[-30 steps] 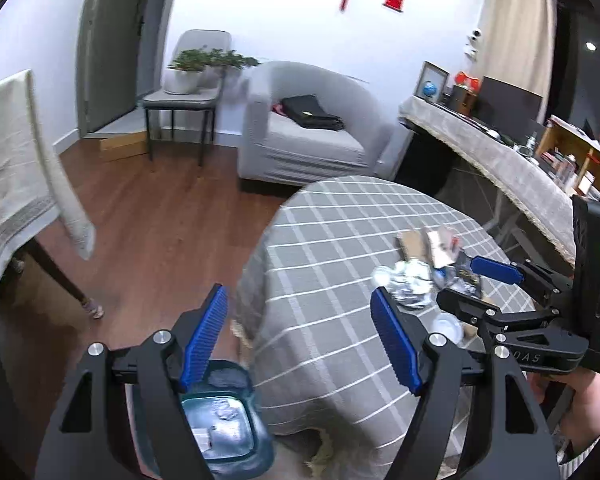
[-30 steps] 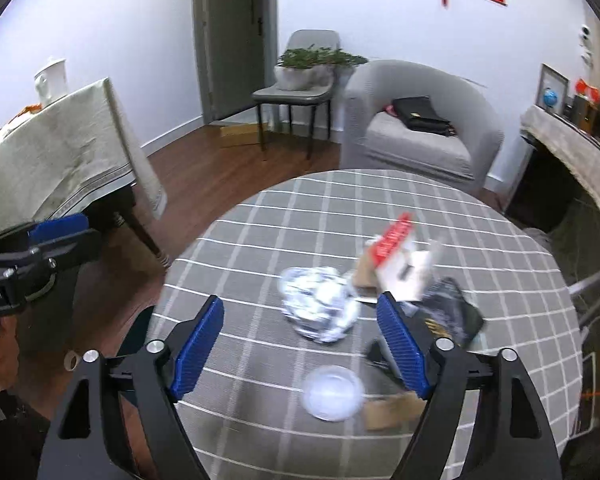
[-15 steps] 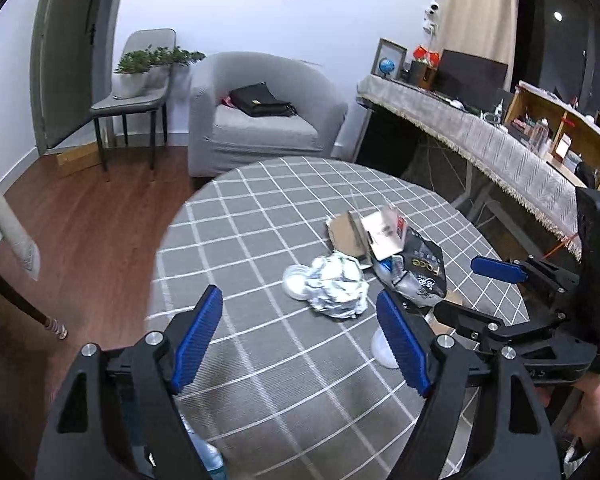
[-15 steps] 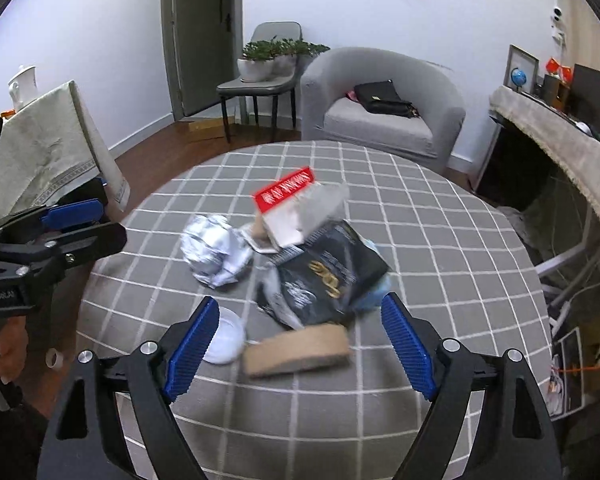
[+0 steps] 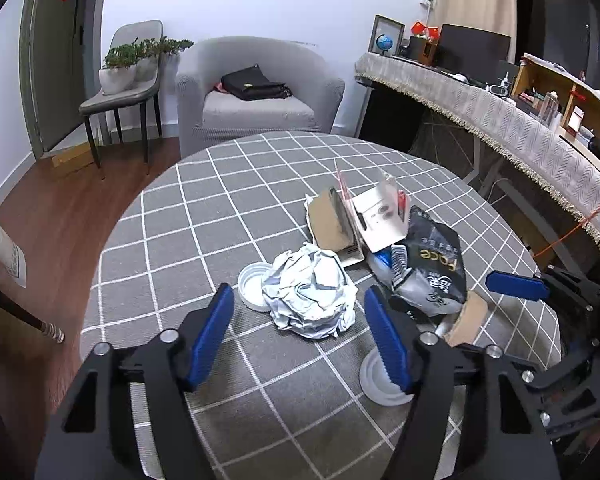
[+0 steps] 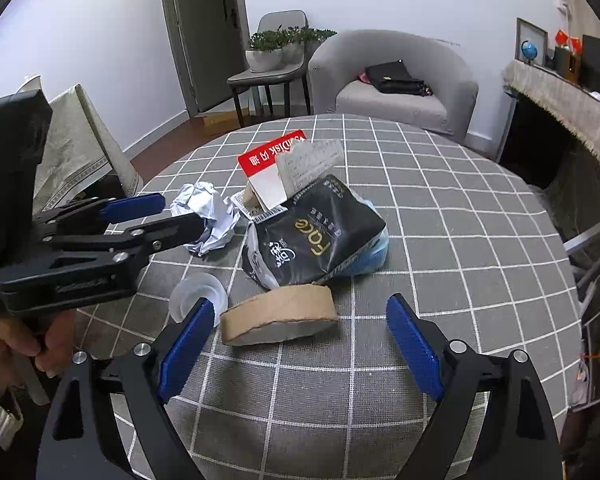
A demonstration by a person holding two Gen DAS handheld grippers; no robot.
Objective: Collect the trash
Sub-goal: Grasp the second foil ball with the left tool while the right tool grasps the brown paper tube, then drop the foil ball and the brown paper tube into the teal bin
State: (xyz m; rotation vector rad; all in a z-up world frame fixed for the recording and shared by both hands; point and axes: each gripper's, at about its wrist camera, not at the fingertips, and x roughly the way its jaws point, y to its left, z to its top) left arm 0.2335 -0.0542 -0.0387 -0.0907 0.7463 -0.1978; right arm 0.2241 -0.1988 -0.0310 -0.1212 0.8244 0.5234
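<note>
Lid (image 5: 382, 384) half behind left gripper (image 5: 300, 332).

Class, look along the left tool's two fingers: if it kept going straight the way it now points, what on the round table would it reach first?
Most likely the crumpled ball of paper, which lies straight ahead of the open left tool, centred between its fingers. Depth is hard to judge through the fisheye.

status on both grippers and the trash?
Left gripper closing toward foil ball, no contact. Right gripper opening, nearing tape roll. Both empty. Nothing blocking.
</note>
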